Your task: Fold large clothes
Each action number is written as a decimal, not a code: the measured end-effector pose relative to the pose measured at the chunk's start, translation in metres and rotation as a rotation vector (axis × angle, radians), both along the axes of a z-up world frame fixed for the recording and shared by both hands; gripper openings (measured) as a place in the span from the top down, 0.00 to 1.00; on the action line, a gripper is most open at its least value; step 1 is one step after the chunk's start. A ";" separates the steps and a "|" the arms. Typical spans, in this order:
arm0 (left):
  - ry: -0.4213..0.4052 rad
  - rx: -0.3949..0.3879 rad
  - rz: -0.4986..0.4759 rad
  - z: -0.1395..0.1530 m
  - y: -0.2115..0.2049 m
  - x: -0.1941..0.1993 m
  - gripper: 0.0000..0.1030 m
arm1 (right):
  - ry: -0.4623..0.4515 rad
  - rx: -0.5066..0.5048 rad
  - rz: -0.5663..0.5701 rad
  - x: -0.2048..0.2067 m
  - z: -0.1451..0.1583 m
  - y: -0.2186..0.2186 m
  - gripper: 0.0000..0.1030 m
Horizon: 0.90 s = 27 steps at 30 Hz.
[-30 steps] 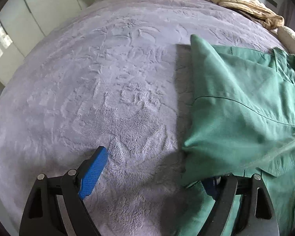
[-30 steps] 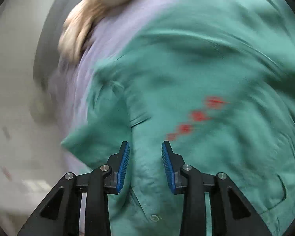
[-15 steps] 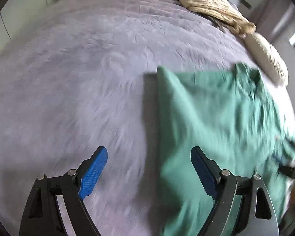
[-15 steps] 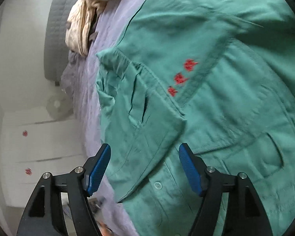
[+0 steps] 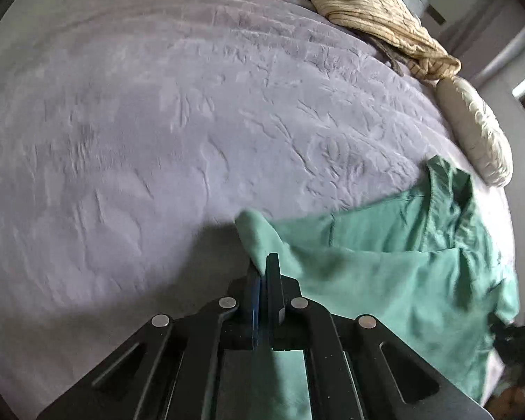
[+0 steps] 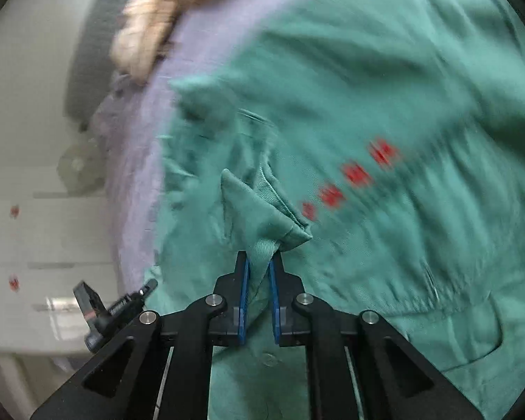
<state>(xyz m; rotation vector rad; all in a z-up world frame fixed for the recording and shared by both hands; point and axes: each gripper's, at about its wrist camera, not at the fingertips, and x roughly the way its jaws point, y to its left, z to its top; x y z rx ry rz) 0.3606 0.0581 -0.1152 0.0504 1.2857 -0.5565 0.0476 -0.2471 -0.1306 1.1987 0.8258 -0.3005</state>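
Note:
A large green jacket (image 5: pixel 385 273) lies on a lilac-grey bedspread (image 5: pixel 157 140). My left gripper (image 5: pixel 262 266) is shut on a corner of the jacket, whose fold bulges just past the fingertips. In the right wrist view the jacket (image 6: pixel 385 105) fills most of the frame, with red embroidered marks (image 6: pixel 357 175) on its chest and a pocket at lower right. My right gripper (image 6: pixel 259 266) is shut on a folded flap of the green fabric near the collar.
A beige knitted garment (image 5: pixel 378 21) lies at the far end of the bed, and a cream pillow (image 5: pixel 476 129) lies at the right edge. White cabinets (image 6: pixel 35 227) stand beyond the bed. The other gripper's black body (image 6: pixel 112 309) shows at lower left.
Both grippers were open half a second ago and are now shut on the green jacket. The left one has moved onto the jacket's corner; the right has closed on the flap.

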 end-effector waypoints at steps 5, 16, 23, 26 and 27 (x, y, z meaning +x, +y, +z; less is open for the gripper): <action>0.002 0.045 -0.010 -0.024 -0.006 0.001 0.96 | 0.132 0.011 -0.072 -0.020 -0.028 -0.005 0.89; 0.002 0.019 -0.071 -0.014 0.001 0.002 0.96 | -0.058 0.291 0.192 0.010 -0.028 0.130 0.26; -0.019 0.001 -0.113 -0.006 0.006 0.002 0.96 | -0.087 0.454 0.299 0.096 -0.073 0.223 0.97; -0.020 0.032 -0.129 -0.022 0.007 0.004 0.96 | -0.039 0.466 0.291 0.106 -0.096 0.245 0.98; -0.018 0.036 -0.129 -0.027 0.008 0.003 0.96 | -0.022 0.463 0.295 0.106 -0.101 0.250 0.98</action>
